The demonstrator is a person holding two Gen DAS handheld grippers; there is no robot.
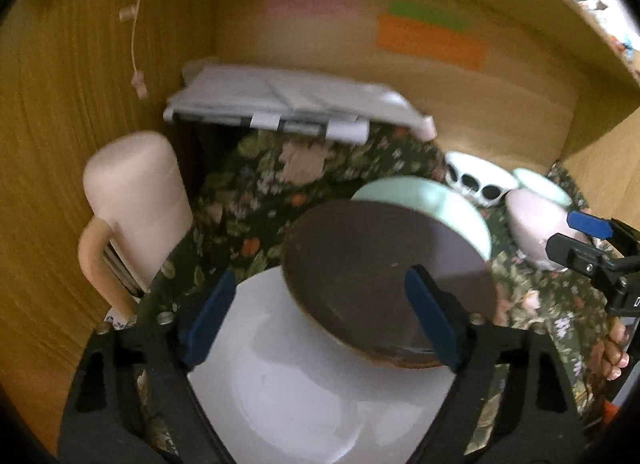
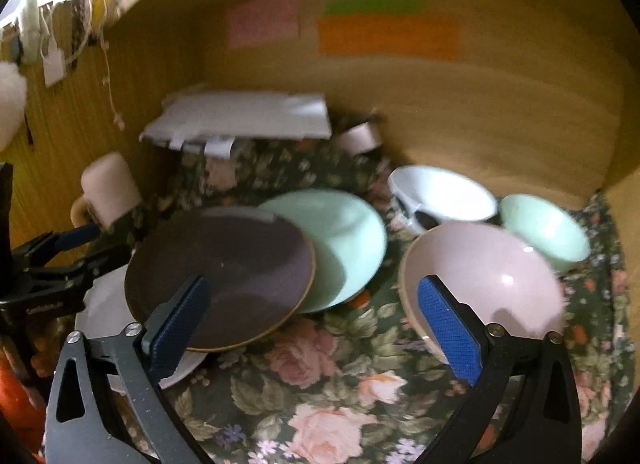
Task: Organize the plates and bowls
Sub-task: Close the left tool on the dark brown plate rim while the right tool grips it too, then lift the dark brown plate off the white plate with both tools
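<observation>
Overlapping on the floral cloth (image 2: 320, 376), a round dark brown plate (image 2: 220, 264) rests across a white plate (image 1: 304, 384) and a mint-green plate (image 2: 344, 240); left gripper (image 1: 320, 316) and right gripper (image 2: 316, 324) gape empty beside a pink bowl (image 2: 488, 276).

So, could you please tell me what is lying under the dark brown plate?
The dark brown plate overlaps a white plate on one side and a mint green plate on the other. The covered parts of both stay hidden.

Pretty dim, warm yellowish light on my feeds, and both are smeared with motion blur. Fisheye bends the wooden walls (image 2: 480, 111) and blacks out the corners. Soft glare on the glossy pink bowl (image 2: 504, 276) and white round plate (image 1: 304, 396).
</observation>
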